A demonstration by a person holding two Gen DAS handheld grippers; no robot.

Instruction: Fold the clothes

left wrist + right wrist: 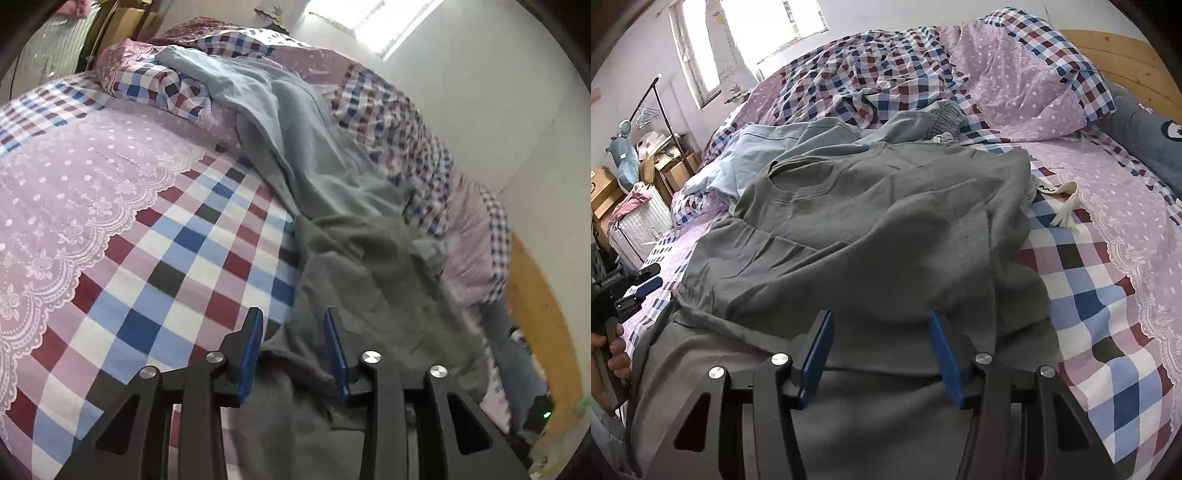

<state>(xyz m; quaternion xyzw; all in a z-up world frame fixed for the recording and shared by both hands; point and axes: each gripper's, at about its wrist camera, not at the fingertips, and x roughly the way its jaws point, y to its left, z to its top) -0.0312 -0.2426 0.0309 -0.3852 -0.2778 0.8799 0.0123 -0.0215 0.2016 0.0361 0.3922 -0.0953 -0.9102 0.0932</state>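
Observation:
A dark grey T-shirt [886, 221] lies spread on the bed, neck hole toward the far left and the cloth rumpled. My right gripper [880, 321] is open just above its near hem, nothing pinched between the blue pads. My left gripper [293, 325] is also open, over the shirt's edge [351, 288] where it meets the checked bedcover. From the right wrist view, the left gripper [652, 277] shows at the left side of the shirt, held by a hand [613, 350].
A light blue garment [768, 144] and grey elastic-waist trousers [942, 114] lie beyond the shirt. A small white cloth [1063, 199] rests to its right. The checked and lilac bedcover [147, 240] stretches left. Boxes and a suitcase [639, 221] stand beside the bed.

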